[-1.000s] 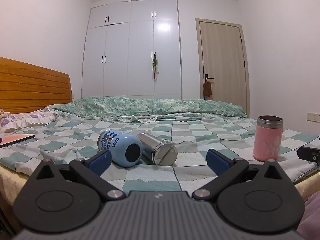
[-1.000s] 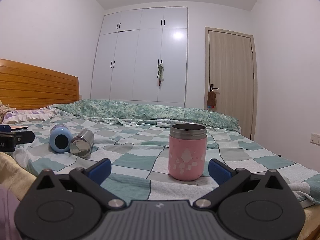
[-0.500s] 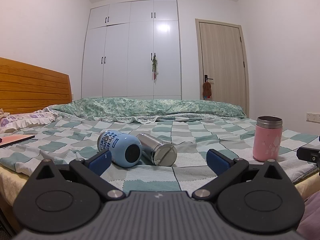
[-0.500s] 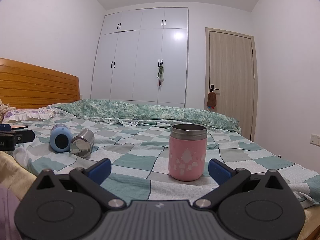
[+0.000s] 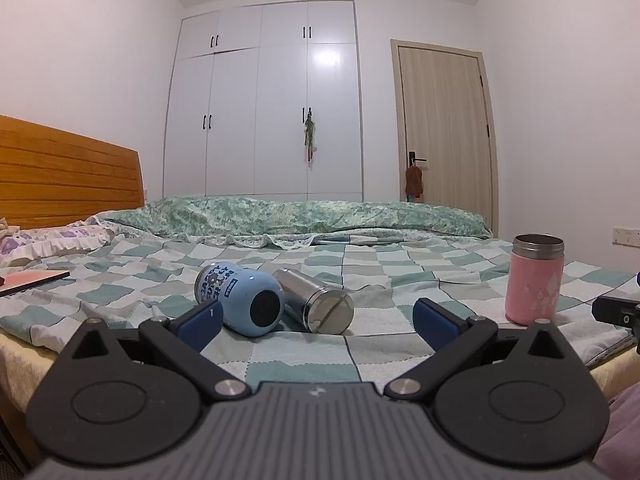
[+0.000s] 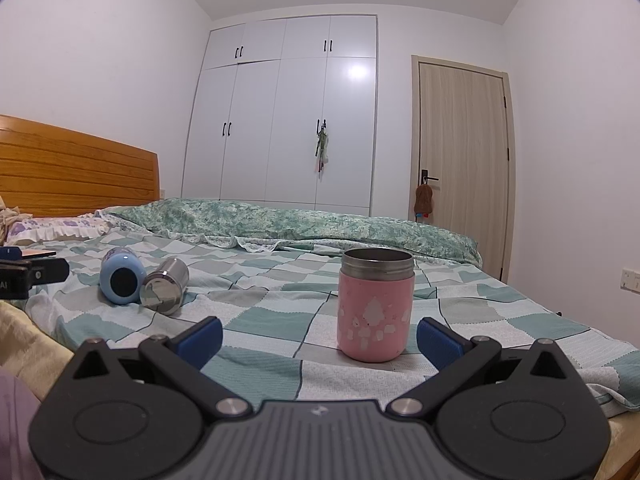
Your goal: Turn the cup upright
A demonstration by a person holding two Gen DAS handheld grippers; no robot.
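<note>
A light blue cup (image 5: 240,300) lies on its side on the checked bedspread, its base toward me. A steel cup (image 5: 318,302) lies on its side against its right. Both show in the right wrist view: the blue cup (image 6: 120,278) and the steel cup (image 6: 165,287) at the left. A pink cup (image 6: 375,314) stands upright with its steel rim up; it also shows in the left wrist view (image 5: 535,286). My left gripper (image 5: 318,318) is open, just short of the lying cups. My right gripper (image 6: 319,336) is open, just short of the pink cup.
The bed's near edge (image 5: 24,356) runs under both grippers. A wooden headboard (image 5: 68,176) is at the left, with pillows (image 5: 52,240) and a pink book (image 5: 32,280). A folded green quilt (image 5: 300,216) lies along the far side. A wardrobe (image 5: 268,100) and door (image 5: 444,132) stand behind.
</note>
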